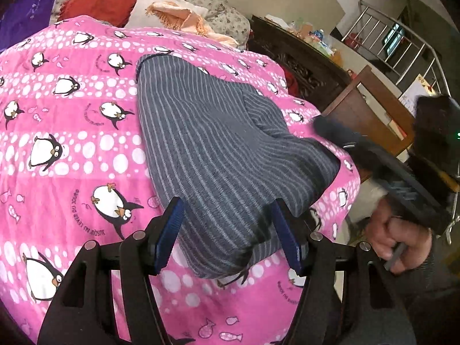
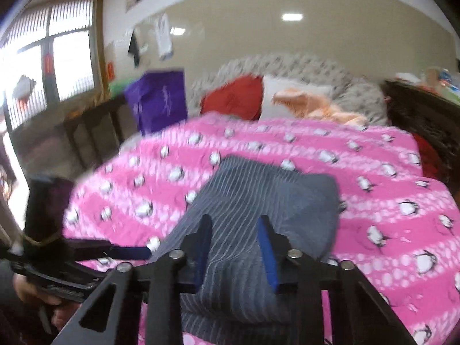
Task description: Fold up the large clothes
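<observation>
While both wrist views look over the same pink penguin-print quilt, each adds something of its own. Only the left wrist view takes in the metal railing and the dark wooden cabinet beyond the quilt's far right edge, along with the person's hand around the handle of the right gripper. Only the right wrist view, blurred as it is, shows the bright window and the purple bag beyond the quilt's far left corner, and the left gripper seen from the side at the quilt's near left edge.

A grey striped garment, folded into a long band, lies on the quilt toward its right side. Its long axis runs from the quilt's near edge up toward the red pillow, the narrower end farthest away and the bulkier folded end nearest.

Above that near end, the left gripper's jaws stand apart with nothing pressed between the blue pads. The right gripper's jaws also show a gap, the cloth lying below them and not pinched.
</observation>
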The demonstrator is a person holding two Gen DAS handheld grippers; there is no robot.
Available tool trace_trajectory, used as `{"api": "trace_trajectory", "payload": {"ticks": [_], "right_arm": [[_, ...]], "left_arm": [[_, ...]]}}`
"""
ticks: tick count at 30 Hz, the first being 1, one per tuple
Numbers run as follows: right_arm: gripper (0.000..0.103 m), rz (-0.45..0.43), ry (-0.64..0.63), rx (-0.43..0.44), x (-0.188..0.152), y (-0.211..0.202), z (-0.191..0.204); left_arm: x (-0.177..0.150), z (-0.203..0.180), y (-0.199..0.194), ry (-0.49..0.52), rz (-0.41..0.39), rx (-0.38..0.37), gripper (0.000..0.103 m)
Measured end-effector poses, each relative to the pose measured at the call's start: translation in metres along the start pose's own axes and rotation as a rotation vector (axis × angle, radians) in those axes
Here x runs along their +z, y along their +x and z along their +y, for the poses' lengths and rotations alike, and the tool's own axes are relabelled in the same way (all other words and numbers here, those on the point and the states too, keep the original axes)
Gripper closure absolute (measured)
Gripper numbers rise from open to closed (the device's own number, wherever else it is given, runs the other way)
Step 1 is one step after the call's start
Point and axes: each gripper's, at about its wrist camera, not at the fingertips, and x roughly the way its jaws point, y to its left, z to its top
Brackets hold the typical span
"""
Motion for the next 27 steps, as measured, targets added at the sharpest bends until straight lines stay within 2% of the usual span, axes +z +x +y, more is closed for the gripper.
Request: {"api": "trace_trajectory", "payload": {"ticks": [5,7,8,9,11,13,15,18,20,22,25,27], "right_arm": [[0.082,0.158,0.026,-0.065,-0.042,0.023,-0.011],[0.081,0.217,0.060,-0.060,-0.072,0.025,-0.019],[0.081,0.213,0.075,-0.056,-0.082,0.026,-0.023],[0.081,0.166,0.088,-0.058,-0.093,0.021,-0.024],[0.081,0.145,0.107,-0.051,-0.096,0.019,-0.025],[0.081,0.146,0.136,-0.034,-0.093,0.019,-0.026],[0.081,0.150,0.121,-0.035,-0.093,0.018,-0.023],[0.081,0.138,0.130,-0.024,-0.096,0.016,-0.025],[0.081,0.128,0.139,-0.018,-0.098,0.014,-0.026],[0.081,0.118,0.135,-0.017,-0.099,0.013,-0.025],[0.081,0.109,0.140,-0.005,-0.101,0.012,-0.026],[0.081,0.113,0.136,-0.007,-0.100,0.012,-0.026]], "left_arm": [[-0.009,0.017,0.015,-0.047,0.064,-0.015,0.040],[-0.015,0.022,0.026,-0.075,0.108,-0.034,0.033],[-0.018,0.024,0.031,-0.086,0.125,-0.039,0.031],[-0.020,0.024,0.032,-0.089,0.128,-0.042,0.030],[-0.019,0.023,0.030,-0.082,0.120,-0.039,0.030],[-0.016,0.017,0.018,-0.050,0.069,-0.016,0.032],[-0.010,0.006,-0.001,0.002,-0.033,0.010,0.033],[-0.002,-0.007,-0.016,0.035,-0.119,-0.048,0.033],[-0.002,-0.011,-0.011,0.055,-0.106,-0.075,0.034],[-0.009,-0.011,0.006,0.079,-0.038,-0.080,0.038],[-0.026,-0.019,0.030,0.238,0.026,0.027,0.039],[-0.031,-0.023,0.032,0.296,0.024,0.062,0.038]]}}
